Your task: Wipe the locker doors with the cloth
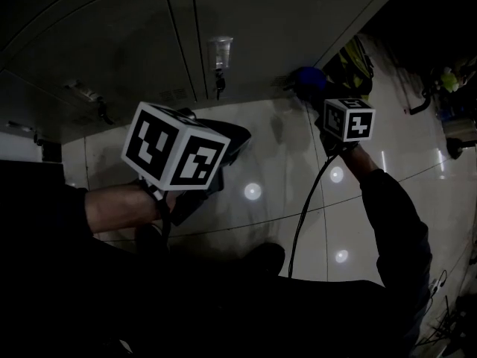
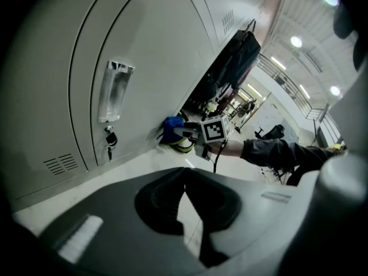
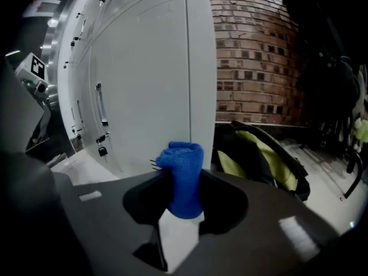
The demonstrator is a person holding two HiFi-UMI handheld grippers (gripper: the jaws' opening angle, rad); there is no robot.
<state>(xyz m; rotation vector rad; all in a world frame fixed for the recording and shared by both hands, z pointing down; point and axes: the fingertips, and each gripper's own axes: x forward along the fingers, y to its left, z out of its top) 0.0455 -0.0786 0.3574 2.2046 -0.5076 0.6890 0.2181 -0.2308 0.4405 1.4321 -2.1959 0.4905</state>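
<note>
Down near the floor tiles, at the end of the grey locker doors, the right gripper has its jaws clamped on a bunched blue cloth — held right up at the bottom corner of the last door, beside its vent slits. The left gripper hangs apart from the lockers, jaws closed tip to tip on nothing.

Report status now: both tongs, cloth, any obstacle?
Left tongs shut, empty. Right tongs shut on blue cloth, low at locker door. Bag beside it, not blocking.
</note>
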